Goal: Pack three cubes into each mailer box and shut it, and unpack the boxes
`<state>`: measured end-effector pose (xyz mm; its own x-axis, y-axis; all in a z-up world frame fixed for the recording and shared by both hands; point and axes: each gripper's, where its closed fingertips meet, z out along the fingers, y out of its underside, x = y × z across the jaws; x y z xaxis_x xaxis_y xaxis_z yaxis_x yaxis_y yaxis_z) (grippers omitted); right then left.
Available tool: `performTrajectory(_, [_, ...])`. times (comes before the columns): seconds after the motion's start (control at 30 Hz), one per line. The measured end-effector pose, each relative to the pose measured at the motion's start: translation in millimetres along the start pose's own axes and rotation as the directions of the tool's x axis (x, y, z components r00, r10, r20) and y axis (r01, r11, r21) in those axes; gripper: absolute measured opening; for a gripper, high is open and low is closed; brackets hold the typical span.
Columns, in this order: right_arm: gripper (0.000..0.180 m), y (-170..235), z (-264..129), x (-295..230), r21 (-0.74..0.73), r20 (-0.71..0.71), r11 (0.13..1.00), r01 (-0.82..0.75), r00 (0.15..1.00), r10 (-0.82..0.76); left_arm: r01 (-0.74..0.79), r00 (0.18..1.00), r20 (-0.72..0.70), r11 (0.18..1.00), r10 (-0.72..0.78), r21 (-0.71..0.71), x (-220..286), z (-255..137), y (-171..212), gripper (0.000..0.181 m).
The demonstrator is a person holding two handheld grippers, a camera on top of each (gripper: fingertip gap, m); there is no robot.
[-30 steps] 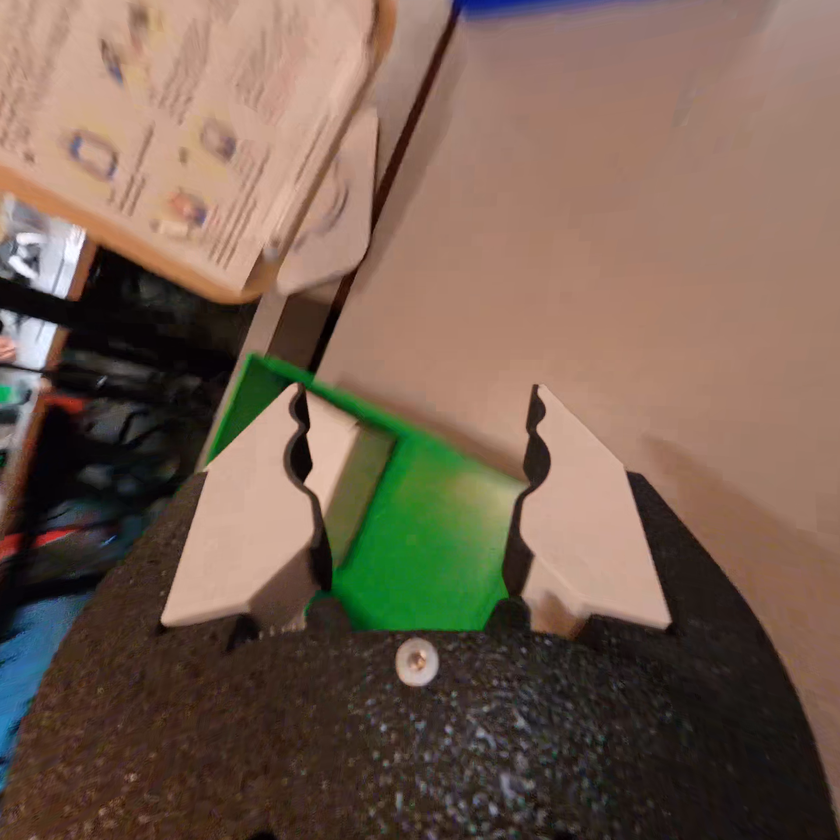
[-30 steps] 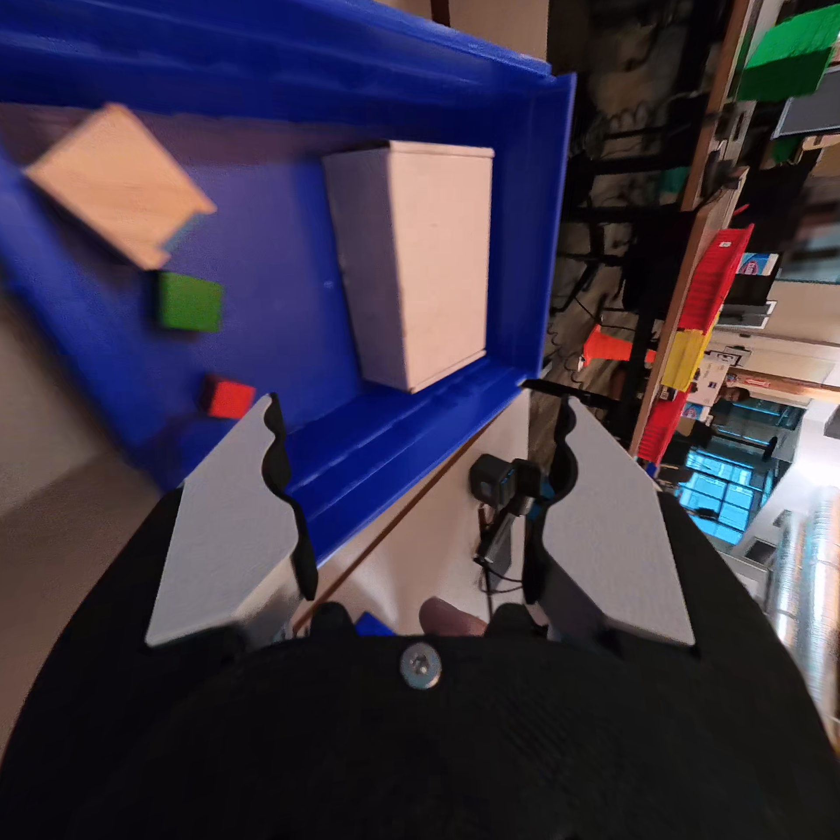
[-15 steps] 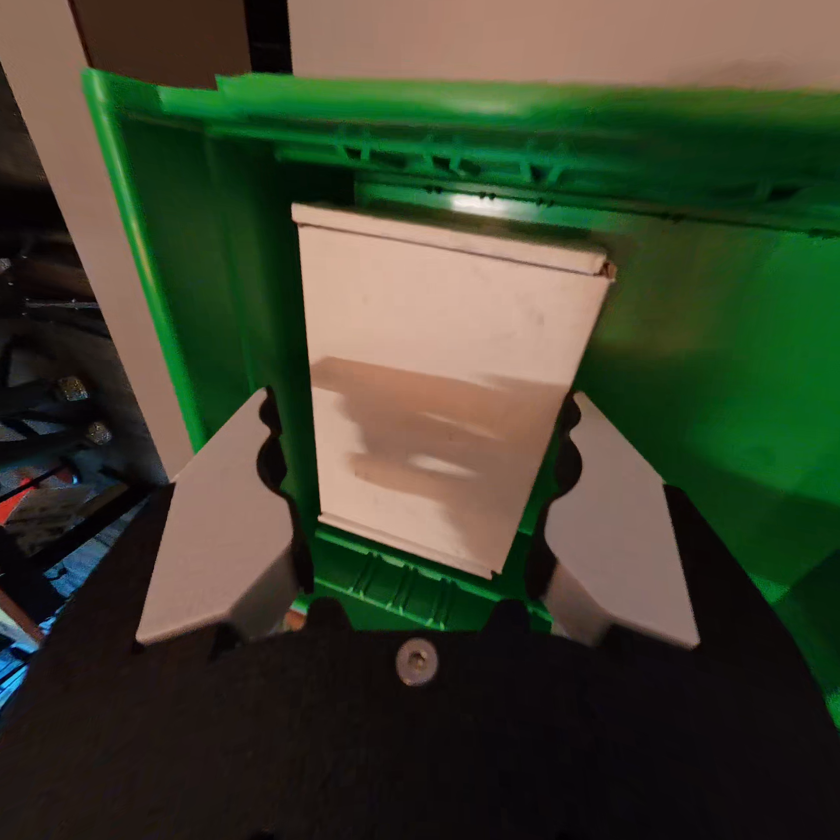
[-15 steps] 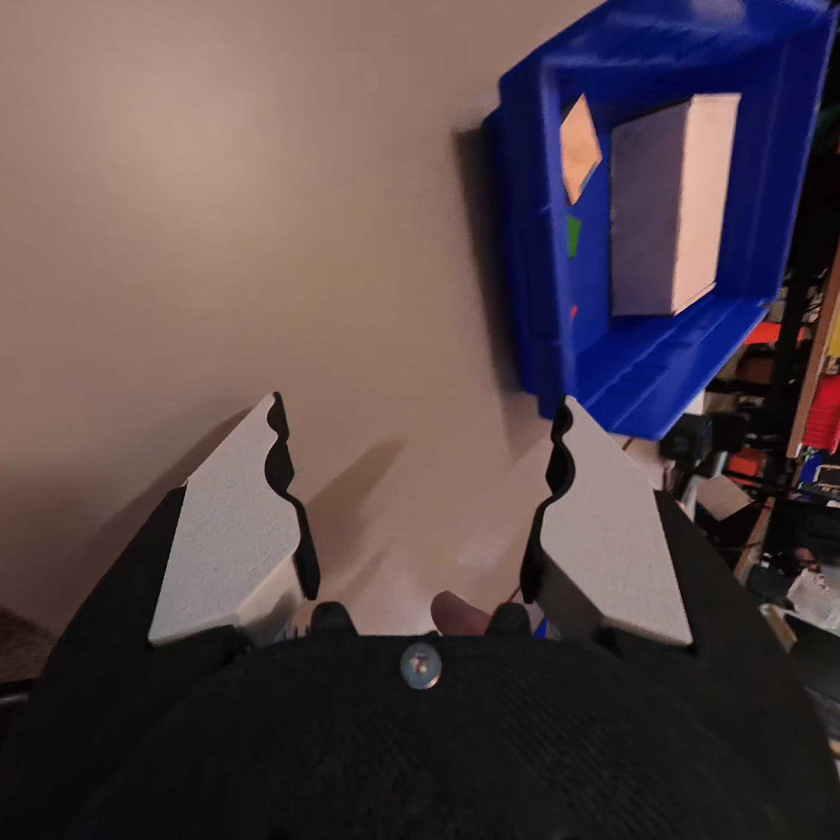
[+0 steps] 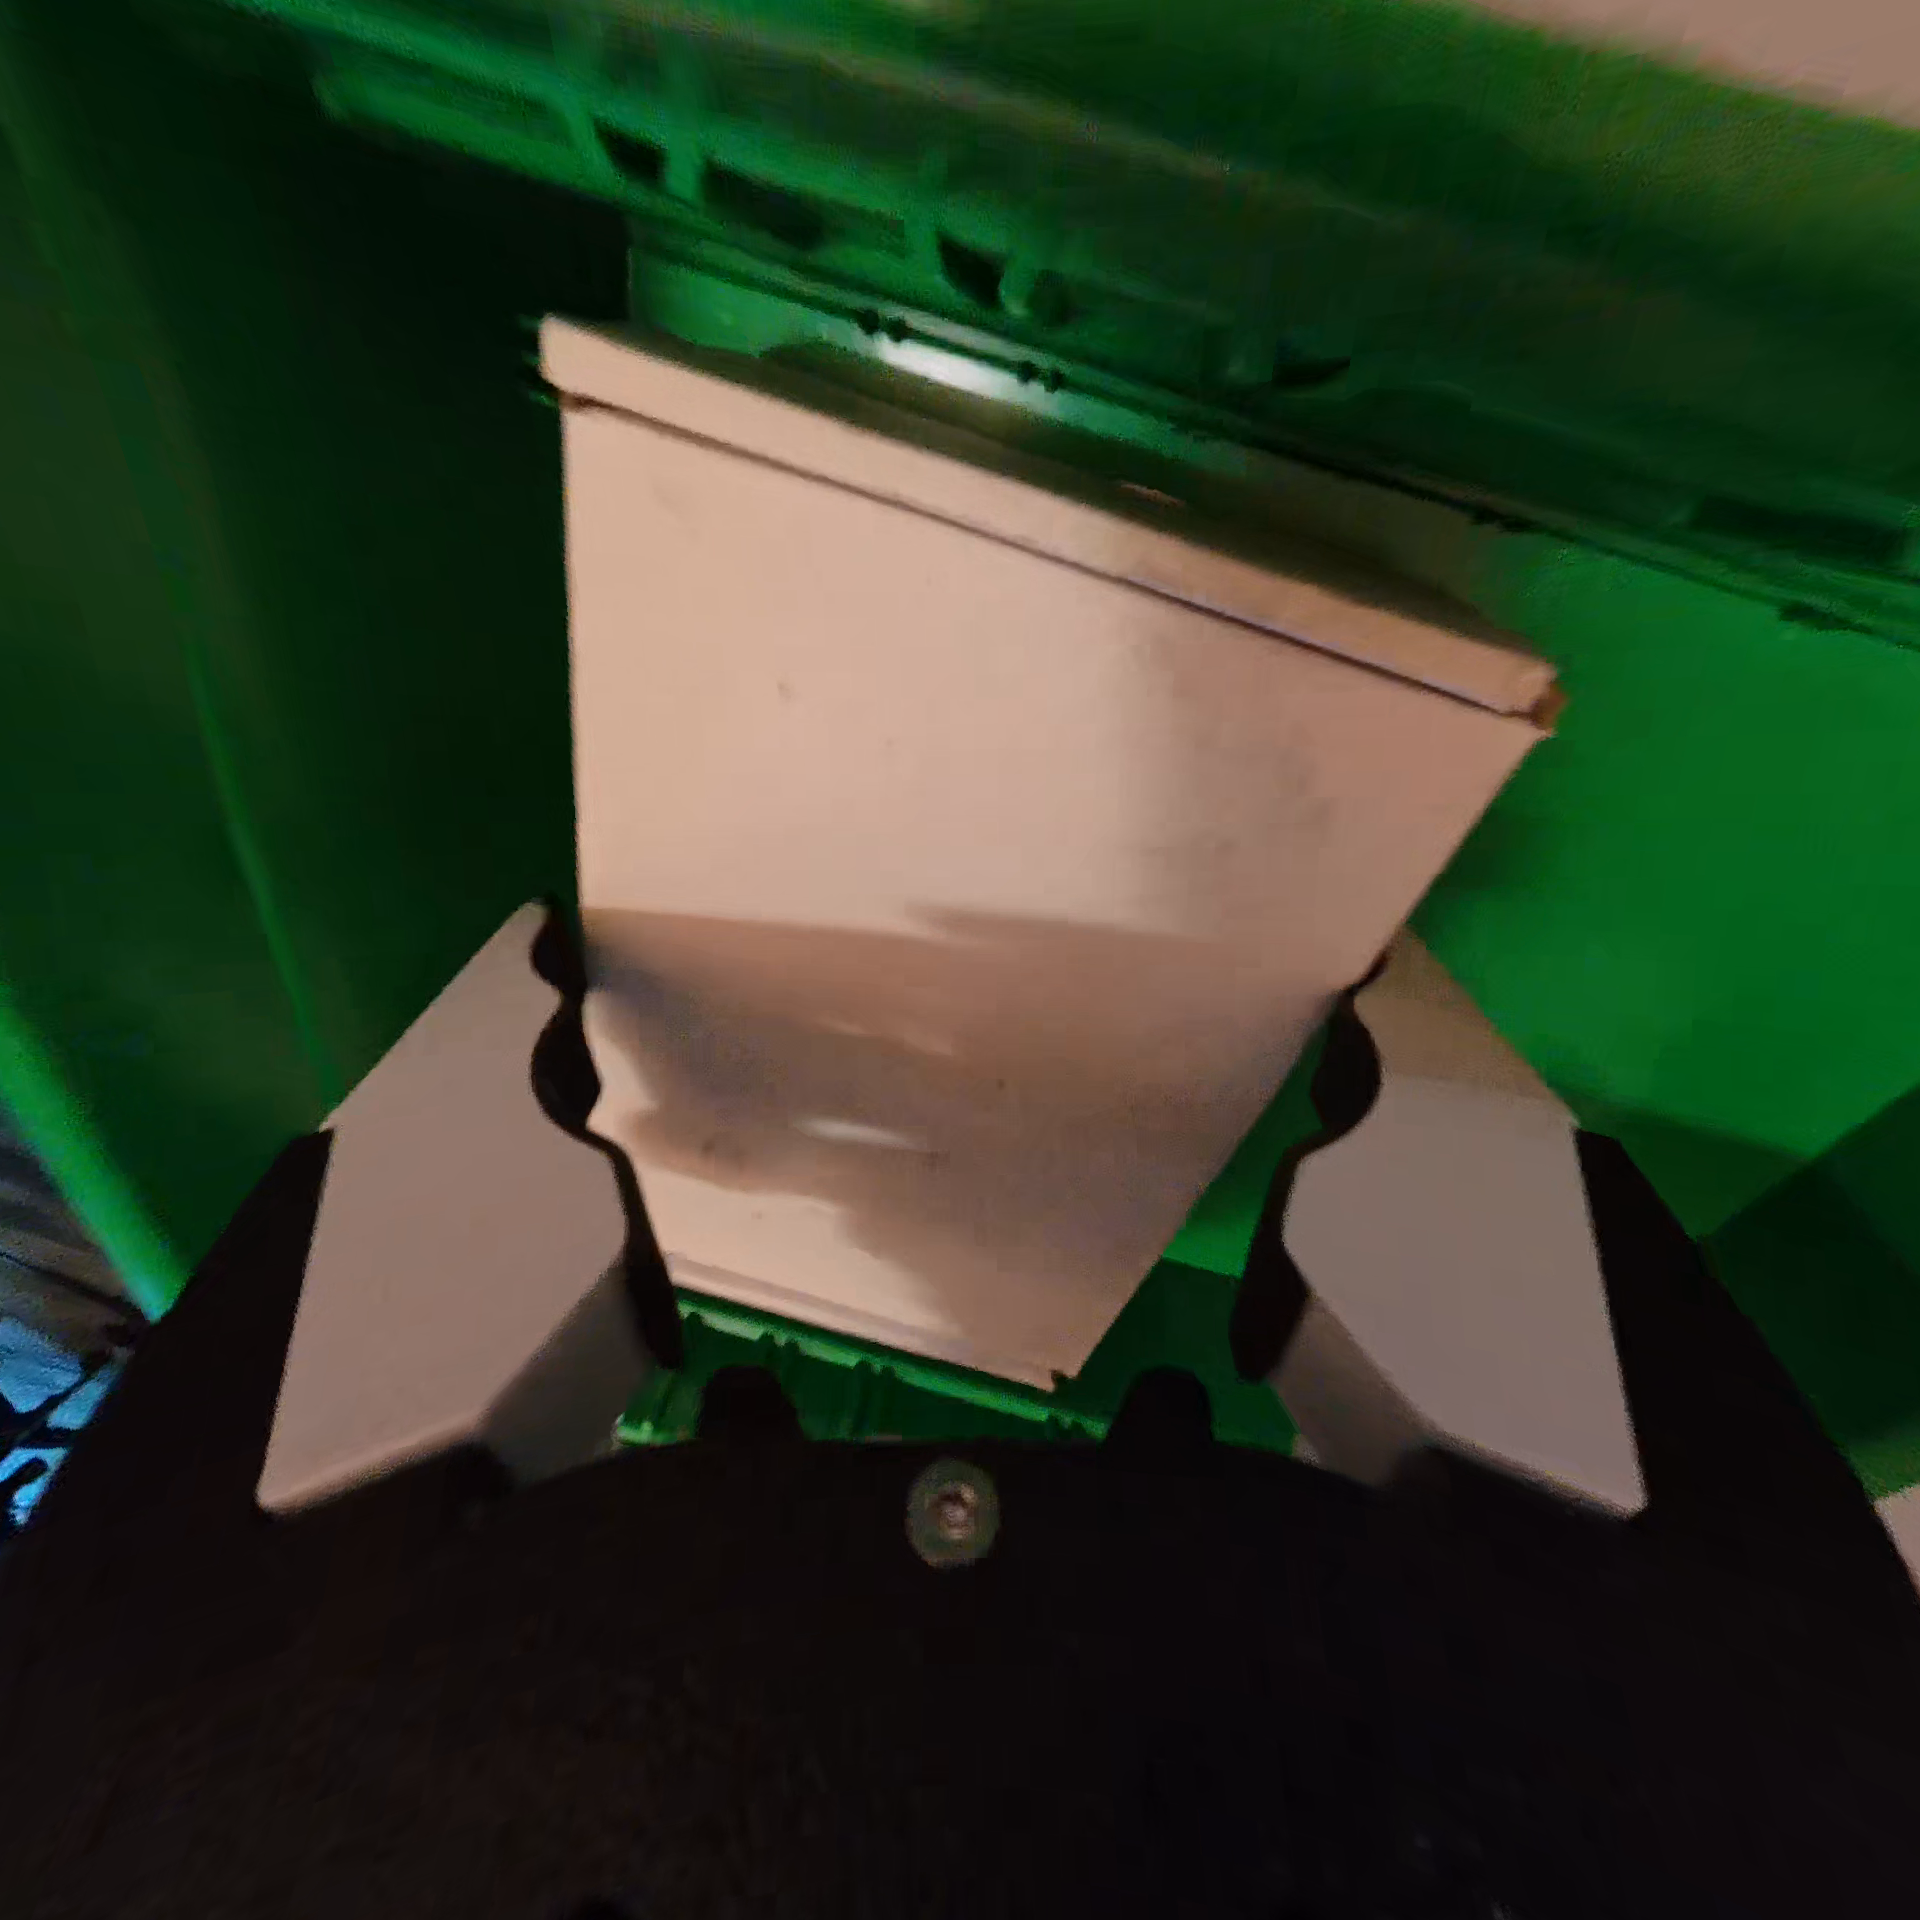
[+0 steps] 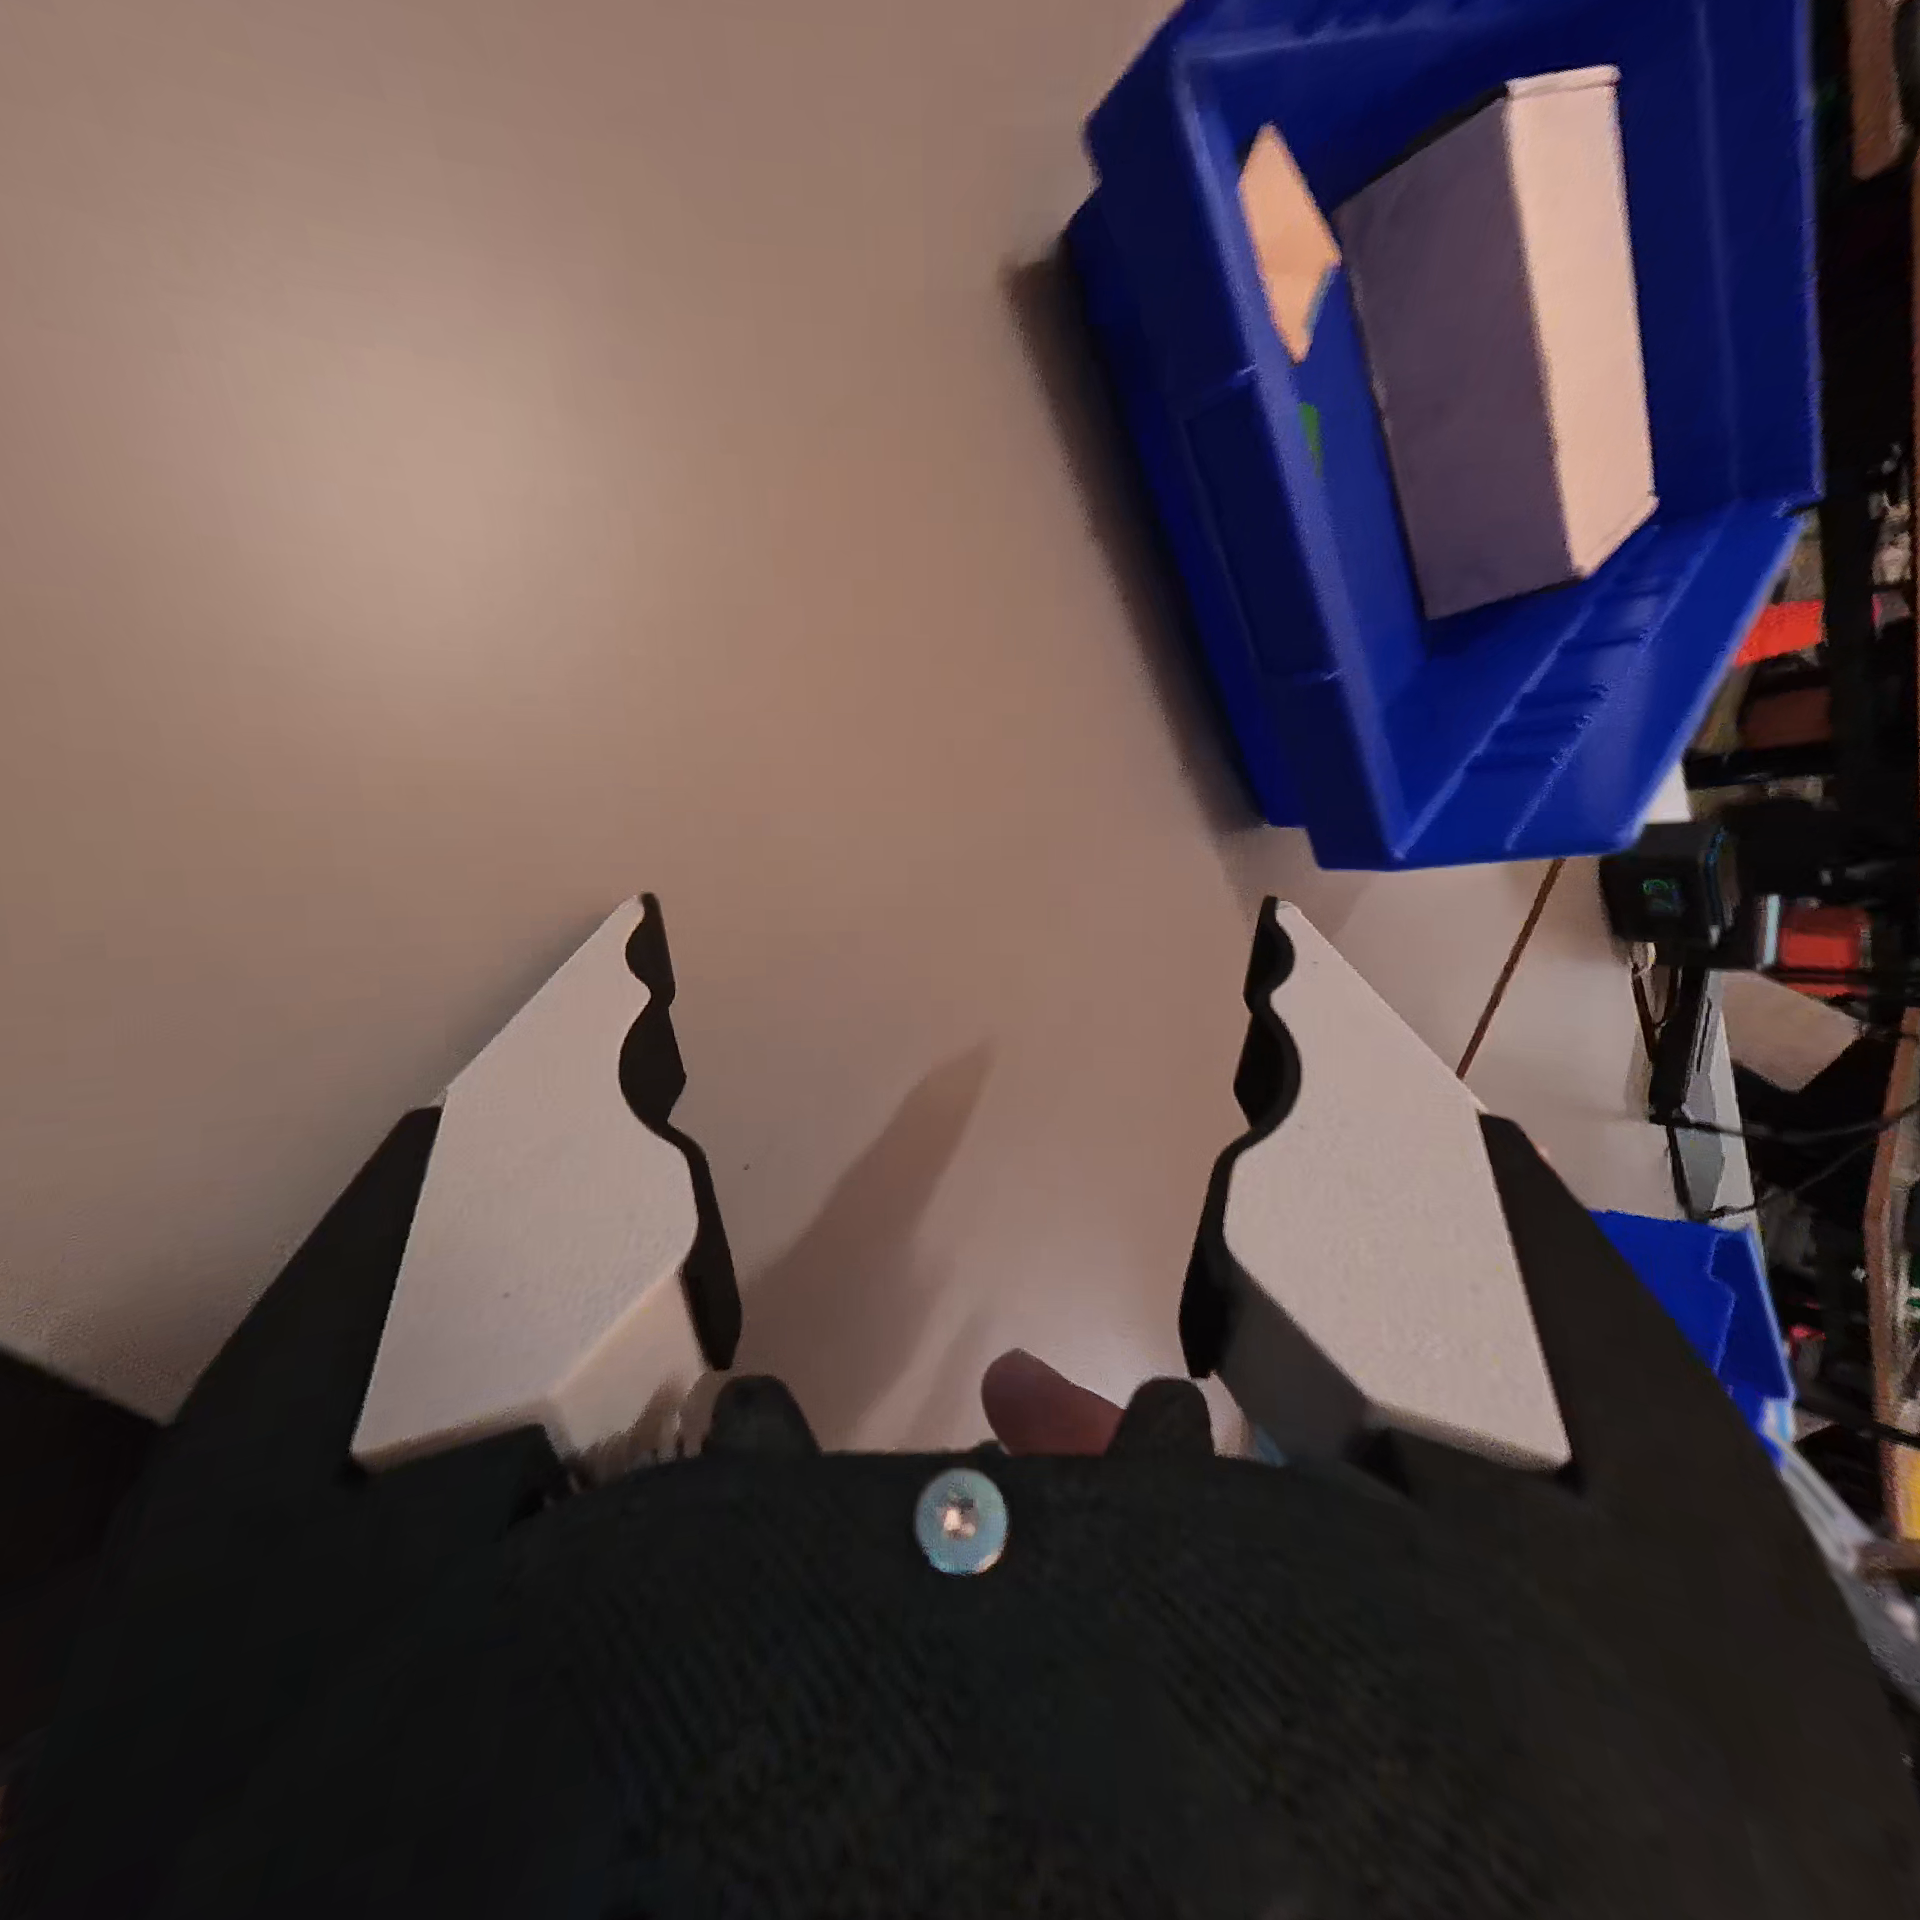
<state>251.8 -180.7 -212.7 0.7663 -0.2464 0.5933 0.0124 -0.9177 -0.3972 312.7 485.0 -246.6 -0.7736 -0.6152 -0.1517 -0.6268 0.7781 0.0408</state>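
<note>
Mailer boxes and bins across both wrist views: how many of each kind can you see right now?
White cardboard mailer boxes: 2, one in the green bin, one in the blue bin.
Plastic bins holding a box: 2, green plastic bin and blue plastic bin.
Total: 4.

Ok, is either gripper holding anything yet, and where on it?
Nothing is clearly held. The left gripper is open, straddling the near end of the white box in the green bin; contact cannot be told. The right gripper is open and empty above the table.
</note>
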Motion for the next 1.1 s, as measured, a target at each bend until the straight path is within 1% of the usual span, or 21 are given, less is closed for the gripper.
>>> performTrajectory(0.03, [0.11, -2.2, 0.1, 6.5, 0.002, -0.022, 1.0, -0.031, 0.999, 0.031, 0.006, 1.0, -0.006, 1.0, -0.006, -0.005, 0.8, 4.4, 0.7, 0.144])
performTrajectory(0.07, [0.11, -3.5, -0.5, 13.7, 0.002, -0.052, 0.998, -0.057, 0.997, 0.057, 0.01, 1.0, -0.008, 1.0, -0.01, 0.0, 0.7, 5.8, 0.0, 0.144])
performTrajectory(0.23, [0.11, -0.6, -2.4, 41.6, 0.027, -0.171, 0.974, -0.224, 0.959, 0.226, 0.039, 0.999, 0.007, 0.999, -0.039, -0.005, -1.7, 3.6, 2.7, 0.142])
performTrajectory(0.33, [0.11, 8.6, -0.8, 50.1, 0.026, -0.218, 0.952, -0.305, 0.928, 0.303, 0.021, 0.998, 0.051, 1.0, -0.022, 0.009, -1.6, -9.7, 5.6, 0.138])
performTrajectory(0.43, [0.109, 16.8, -1.5, 53.8, 0.023, -0.252, 0.935, -0.354, 0.903, 0.348, 0.041, 0.995, 0.09, 0.999, -0.043, 0.031, -2.6, -41.4, 11.4, 0.134])
performTrajectory(0.53, [0.109, 22.9, -1.5, 54.6, 0.014, -0.269, 0.93, -0.367, 0.895, 0.356, 0.05, 0.989, 0.136, 0.998, -0.056, 0.049, 0.7, -86.3, 14.2, 0.131])
performTrajectory(0.7, [0.108, 19.0, -7.1, 60.0, 0.026, -0.285, 0.94, -0.34, 0.899, 0.333, 0.025, 0.968, 0.243, 0.992, -0.055, 0.125, 17.8, -173.0, -5.4, 0.131])
performTrajectory(0.83, [0.108, 11.9, -12.7, 59.2, 0.056, -0.28, 0.946, -0.32, 0.904, 0.323, -0.047, 0.954, 0.298, 0.983, -0.007, 0.175, 56.0, -233.1, -38.0, 0.13])
performTrajectory(0.93, [0.108, 7.4, -17.5, 53.7, 0.063, -0.26, 0.952, -0.298, 0.917, 0.304, -0.092, 0.965, 0.26, 0.979, 0.042, 0.182, 102.7, -260.0, -66.1, 0.13])
performTrajectory(1.0, [0.108, 3.5, -22.5, 52.0, 0.081, -0.254, 0.952, -0.296, 0.917, 0.307, -0.117, 0.976, 0.202, 0.979, 0.083, 0.164, 141.7, -265.2, -87.8, 0.13])
performTrajectory(1.1, [0.107, -3.0, -28.9, 52.5, 0.119, -0.26, 0.947, -0.299, 0.911, 0.32, -0.171, 0.983, 0.077, 0.98, 0.164, 0.1, 211.0, -249.0, -125.0, 0.13])
